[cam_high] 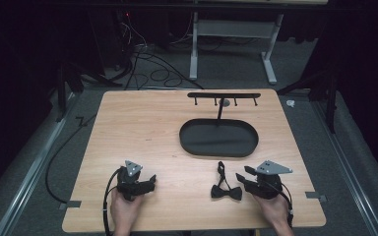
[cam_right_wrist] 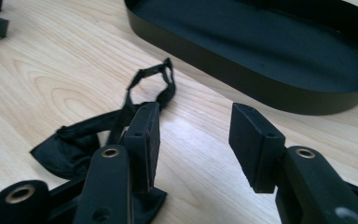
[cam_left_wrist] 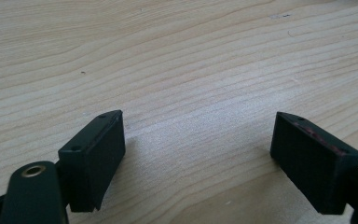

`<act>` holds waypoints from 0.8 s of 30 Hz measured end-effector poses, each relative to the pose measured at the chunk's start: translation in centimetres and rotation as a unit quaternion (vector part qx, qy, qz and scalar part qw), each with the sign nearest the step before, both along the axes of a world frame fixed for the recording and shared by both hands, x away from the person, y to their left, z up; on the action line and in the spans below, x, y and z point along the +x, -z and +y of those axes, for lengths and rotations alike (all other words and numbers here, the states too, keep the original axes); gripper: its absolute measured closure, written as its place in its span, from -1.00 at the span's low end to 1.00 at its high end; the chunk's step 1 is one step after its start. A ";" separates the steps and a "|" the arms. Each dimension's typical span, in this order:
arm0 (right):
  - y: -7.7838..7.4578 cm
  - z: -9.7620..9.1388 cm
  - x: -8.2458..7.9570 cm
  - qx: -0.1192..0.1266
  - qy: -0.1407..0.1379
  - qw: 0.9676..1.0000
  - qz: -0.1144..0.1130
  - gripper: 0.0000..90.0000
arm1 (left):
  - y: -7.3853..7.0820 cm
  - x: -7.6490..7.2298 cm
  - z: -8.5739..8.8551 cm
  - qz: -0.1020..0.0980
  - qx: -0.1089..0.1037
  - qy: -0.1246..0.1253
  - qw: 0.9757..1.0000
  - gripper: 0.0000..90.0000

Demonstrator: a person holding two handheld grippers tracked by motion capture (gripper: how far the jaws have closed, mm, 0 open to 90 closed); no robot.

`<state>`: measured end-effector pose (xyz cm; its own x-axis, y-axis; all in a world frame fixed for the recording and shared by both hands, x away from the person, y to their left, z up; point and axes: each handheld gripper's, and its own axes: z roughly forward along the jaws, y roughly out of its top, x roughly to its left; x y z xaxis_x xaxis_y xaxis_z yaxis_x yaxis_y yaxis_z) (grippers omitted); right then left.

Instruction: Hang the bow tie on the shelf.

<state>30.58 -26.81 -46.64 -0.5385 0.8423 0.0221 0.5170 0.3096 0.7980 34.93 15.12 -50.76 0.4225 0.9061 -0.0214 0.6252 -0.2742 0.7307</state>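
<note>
A black bow tie [cam_high: 227,191] lies flat on the wooden table [cam_high: 142,132], in the lower right of the high view, its thin neck strap [cam_high: 221,170] looping up toward the centre of the frame. Just to its right sits the right gripper [cam_high: 242,178], held in a hand [cam_high: 275,212] at the bottom edge, jaws spread wide and holding nothing. The left gripper [cam_high: 150,180] rests in the lower left, well apart from the bow tie, and its jaws also stand wide and hold nothing.

Above the bow tie, near the centre, is a black oval tray [cam_high: 189,142] with a post rising from its far edge to a crossbar of small hooks [cam_high: 224,96].

Judging by the layout, the work has hardly begun: the bow tie is not yet gripped, and picking it up and placing it, likely on the hooks or in the tray, remains.

The right gripper view adds close detail: the bow tie [cam_right_wrist: 74,144] lies partly behind the gripper's left-hand jaw, the strap [cam_right_wrist: 151,81] curls toward the tray wall [cam_right_wrist: 242,86]. The left gripper view shows bare wood grain [cam_left_wrist: 177,70] between its open jaws. The high view alone gives the hooks and overall spacing.
</note>
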 end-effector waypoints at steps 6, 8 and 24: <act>-0.1 1.0 -0.1 0.002 -0.016 1.000 0.005 0.23 | 0.0 0.0 0.0 0.000 0.000 0.000 1.000 -0.59; -0.2 1.3 -0.1 0.006 -0.021 1.000 0.009 0.23 | 0.0 0.0 0.0 0.000 0.000 0.000 1.000 -0.59; 0.3 3.3 0.4 0.003 -0.045 0.999 0.018 0.33 | 0.0 0.0 0.0 0.000 0.000 0.001 1.000 -0.59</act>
<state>31.00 -23.53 -46.89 -0.6112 0.7900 0.0485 0.5156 0.3509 0.7817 34.91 15.12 -50.76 0.4237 0.9055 -0.0216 0.6251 -0.2751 0.7305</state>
